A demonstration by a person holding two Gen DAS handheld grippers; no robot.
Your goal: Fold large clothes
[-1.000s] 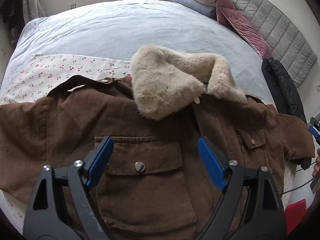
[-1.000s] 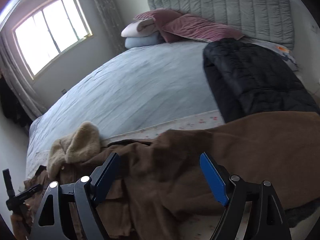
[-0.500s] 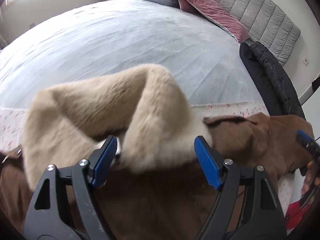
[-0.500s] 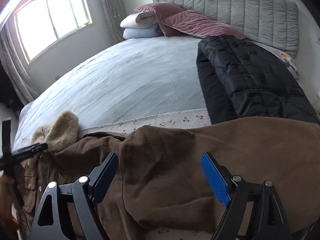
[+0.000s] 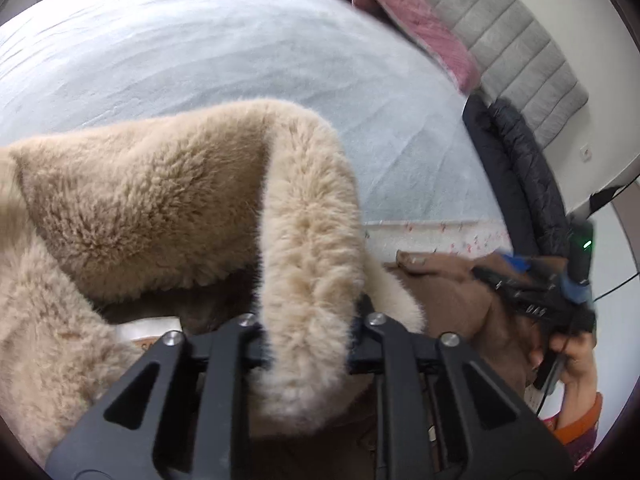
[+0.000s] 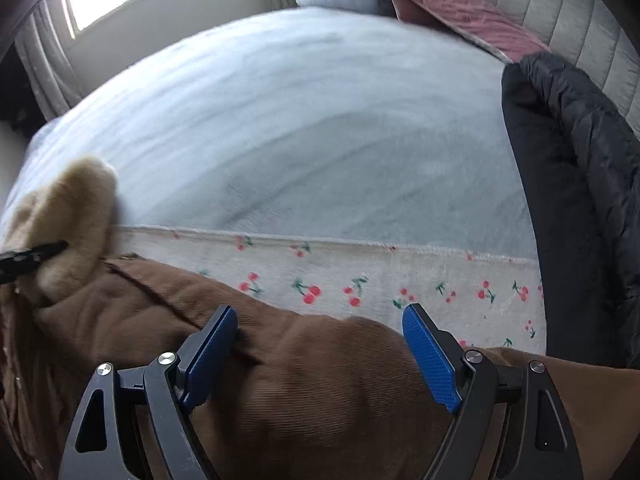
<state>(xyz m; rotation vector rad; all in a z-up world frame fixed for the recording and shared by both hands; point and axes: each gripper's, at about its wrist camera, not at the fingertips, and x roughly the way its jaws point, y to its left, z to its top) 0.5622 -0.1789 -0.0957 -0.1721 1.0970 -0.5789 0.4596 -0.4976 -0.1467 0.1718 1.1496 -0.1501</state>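
Brown jacket (image 6: 320,380) on the bed (image 6: 300,120), your left tongs (image 5: 308,344) clamped on its fur collar (image 5: 308,240), your right tongs (image 6: 320,356) apart over the sleeve beside it.

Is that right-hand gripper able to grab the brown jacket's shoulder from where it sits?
Probably yes: the right gripper is open, the brown jacket bulges up between its jaws, and nothing lies in between.

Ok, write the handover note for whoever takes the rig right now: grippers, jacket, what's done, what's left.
Left gripper: shut on the fur collar.
Right gripper: open, fingers astride a hump of the brown jacket, not gripping.
Jacket: spread on the cherry-print sheet at the bed's near edge; a black coat lies to the right.
Done: collar gripped.
Left: close the right gripper on the cloth, then make the folds; none visible yet.
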